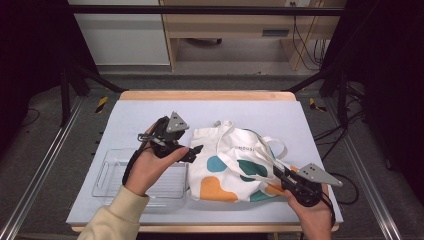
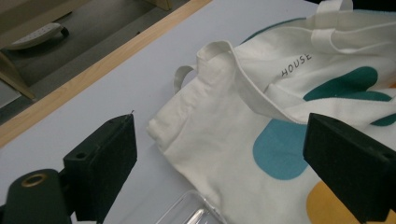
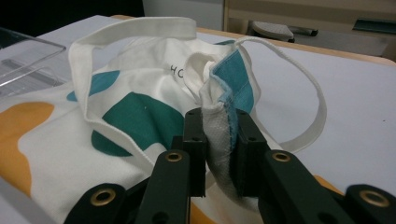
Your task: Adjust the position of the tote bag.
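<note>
A white cloth tote bag (image 1: 235, 167) with teal, blue and orange patches lies crumpled mid-table, its handles loose on top. My right gripper (image 1: 281, 174) sits at the bag's right front edge, shut on a bunched fold of the bag's cloth (image 3: 219, 135); its black jaws press the fold from both sides. My left gripper (image 1: 192, 151) hovers at the bag's left edge, jaws wide open with nothing between them. In the left gripper view the bag (image 2: 243, 126) lies beyond the open jaws, its printed lettering and a handle loop visible.
A clear plastic tray (image 1: 112, 175) sits left of the bag, partly under my left hand. The pale blue mat (image 1: 145, 112) covers a wooden table whose far edge (image 1: 205, 95) runs across the back. Dark frame rails flank both sides.
</note>
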A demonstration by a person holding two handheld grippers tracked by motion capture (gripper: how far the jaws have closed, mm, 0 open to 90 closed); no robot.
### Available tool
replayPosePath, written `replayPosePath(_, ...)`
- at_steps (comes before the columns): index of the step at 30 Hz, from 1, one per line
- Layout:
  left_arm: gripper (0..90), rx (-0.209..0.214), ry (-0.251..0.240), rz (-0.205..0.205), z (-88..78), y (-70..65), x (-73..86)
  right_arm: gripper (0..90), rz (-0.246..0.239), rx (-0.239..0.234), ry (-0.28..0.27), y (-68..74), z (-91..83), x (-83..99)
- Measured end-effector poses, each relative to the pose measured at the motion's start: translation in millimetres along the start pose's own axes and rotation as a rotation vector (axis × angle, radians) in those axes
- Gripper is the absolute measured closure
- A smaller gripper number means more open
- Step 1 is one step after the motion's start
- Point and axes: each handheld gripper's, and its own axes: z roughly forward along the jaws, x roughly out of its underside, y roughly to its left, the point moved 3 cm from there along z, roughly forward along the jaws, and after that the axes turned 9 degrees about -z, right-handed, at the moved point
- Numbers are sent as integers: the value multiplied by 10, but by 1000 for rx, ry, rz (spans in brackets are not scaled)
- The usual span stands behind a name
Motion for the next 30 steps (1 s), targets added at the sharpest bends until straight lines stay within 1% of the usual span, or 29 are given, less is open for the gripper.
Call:
replayPosePath(1,98,0,0,0,0,0,0,781,0,0,0,0,0,0)
replayPosePath(2,98,1,-1,6,24,-11,-31,780,-6,-10,5,24,-13,38)
replayPosePath(3,98,2,-10,1,42,-23,-45,780,-9,-15,7,33,-19,57)
replayPosePath(4,98,2,-5,9,53,-29,-57,780,-10,-21,7,44,-23,71)
replayPosePath(6,98,2,-8,7,71,-42,-70,780,-13,-27,9,55,-26,83)
replayPosePath(8,99,8,-10,15,105,-85,-111,780,-18,-42,11,80,-31,109)
replayPosePath(9,99,8,-10,15,105,-85,-111,780,-18,-42,11,80,-31,109)
replayPosePath(10,100,11,-9,24,129,-113,-141,780,-19,-49,15,88,-27,127)
replayPosePath(17,104,22,-11,24,221,-167,-229,780,-22,-59,19,111,-49,182)
replayPosePath(18,105,24,-8,30,234,-187,-252,780,-25,-58,19,114,-51,188)
replayPosePath(23,105,23,-18,38,196,-226,-303,779,-28,-63,24,125,-51,207)
replayPosePath(24,104,22,-26,40,153,-261,-318,780,-27,-64,25,119,-54,210)
replayPosePath(27,104,19,-25,52,104,-288,-324,779,-19,-71,22,105,-59,214)
replayPosePath(28,104,13,-16,67,59,-296,-323,779,-20,-72,22,102,-57,215)
replayPosePath(30,103,9,-11,69,54,-290,-321,779,-23,-71,21,96,-53,213)
